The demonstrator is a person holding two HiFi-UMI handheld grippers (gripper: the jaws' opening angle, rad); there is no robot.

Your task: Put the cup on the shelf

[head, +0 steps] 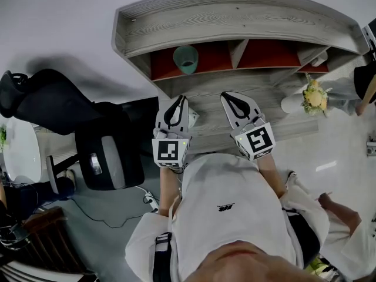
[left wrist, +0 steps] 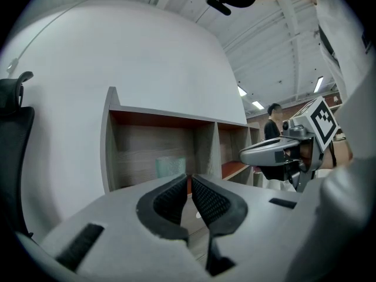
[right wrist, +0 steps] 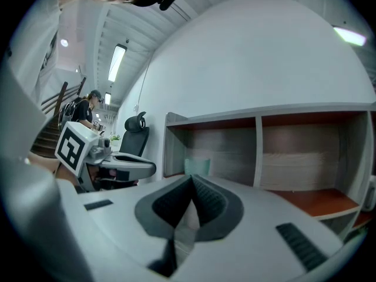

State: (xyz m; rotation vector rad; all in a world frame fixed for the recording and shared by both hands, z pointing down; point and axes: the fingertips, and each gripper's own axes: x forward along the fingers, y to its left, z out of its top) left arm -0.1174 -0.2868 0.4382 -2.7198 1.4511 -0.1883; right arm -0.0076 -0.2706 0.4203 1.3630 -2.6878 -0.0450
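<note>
A pale teal cup (head: 187, 59) stands upright in the left compartment of the wooden shelf (head: 235, 22), on its red-brown floor. It also shows as a pale teal cup (left wrist: 170, 167) in the left gripper view and as the same cup (right wrist: 197, 166) in the right gripper view, beyond the jaws. My left gripper (head: 180, 100) is shut and empty, held over the desk a short way in front of the shelf. Beside it my right gripper (head: 227, 96) is also shut with nothing in it. Both are apart from the cup.
A black office chair (head: 53, 101) stands to the left of the desk (head: 205, 131). A vase of yellow flowers (head: 314, 96) sits at the desk's right end. A small white object (head: 320, 57) lies in the right compartment. A person (left wrist: 273, 122) stands far behind.
</note>
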